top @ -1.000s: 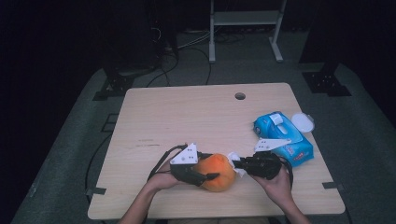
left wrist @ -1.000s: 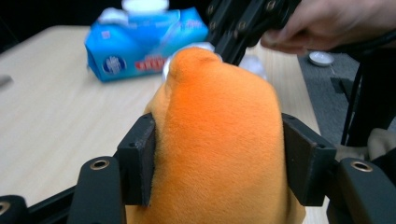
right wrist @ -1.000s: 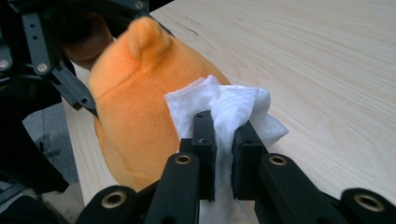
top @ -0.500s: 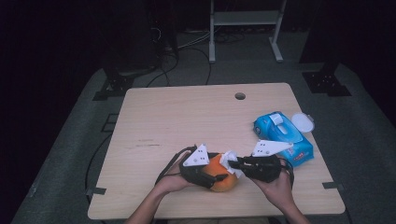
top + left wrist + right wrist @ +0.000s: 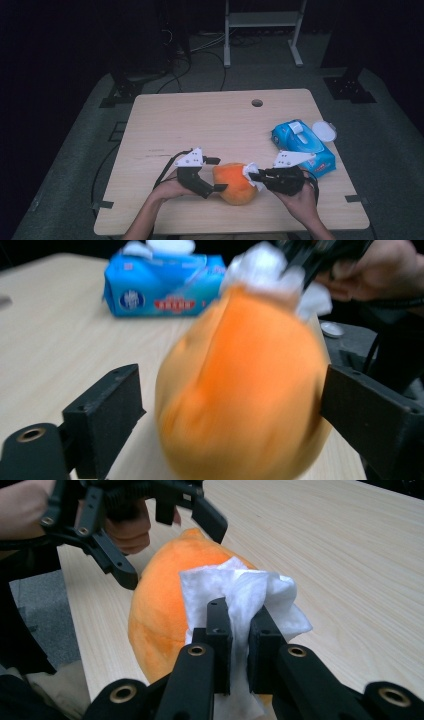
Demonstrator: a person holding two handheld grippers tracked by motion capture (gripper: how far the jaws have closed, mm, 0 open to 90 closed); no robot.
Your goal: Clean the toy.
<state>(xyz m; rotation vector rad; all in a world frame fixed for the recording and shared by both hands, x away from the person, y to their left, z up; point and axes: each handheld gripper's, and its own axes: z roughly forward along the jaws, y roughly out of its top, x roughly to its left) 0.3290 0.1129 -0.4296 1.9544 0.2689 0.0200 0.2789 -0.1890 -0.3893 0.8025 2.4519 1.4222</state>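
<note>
An orange plush fruit (image 5: 235, 184) lies on the wooden table (image 5: 200, 125) near the front edge. My left gripper (image 5: 216, 174) is at its left side, and its jaws have just been opening. They now stand wide, with the blurred fruit (image 5: 240, 390) between them and a clear gap at one jaw. My right gripper (image 5: 240, 625) is shut on a crumpled white wipe (image 5: 235, 590), which rests against the fruit's (image 5: 160, 605) right end. The high view shows that gripper (image 5: 252, 176) and the wipe (image 5: 251, 170) touching the fruit.
A blue pack of wet wipes (image 5: 302, 145) lies on the table to the right, behind my right hand, with a round white lid (image 5: 324, 131) beside it. There is a cable hole (image 5: 257, 103) near the far edge. Dark floor and stands surround the table.
The left gripper's jaws opened and released the orange fruit, and the gripper drew back a little to the left. The right gripper stayed against the fruit with the wipe.
</note>
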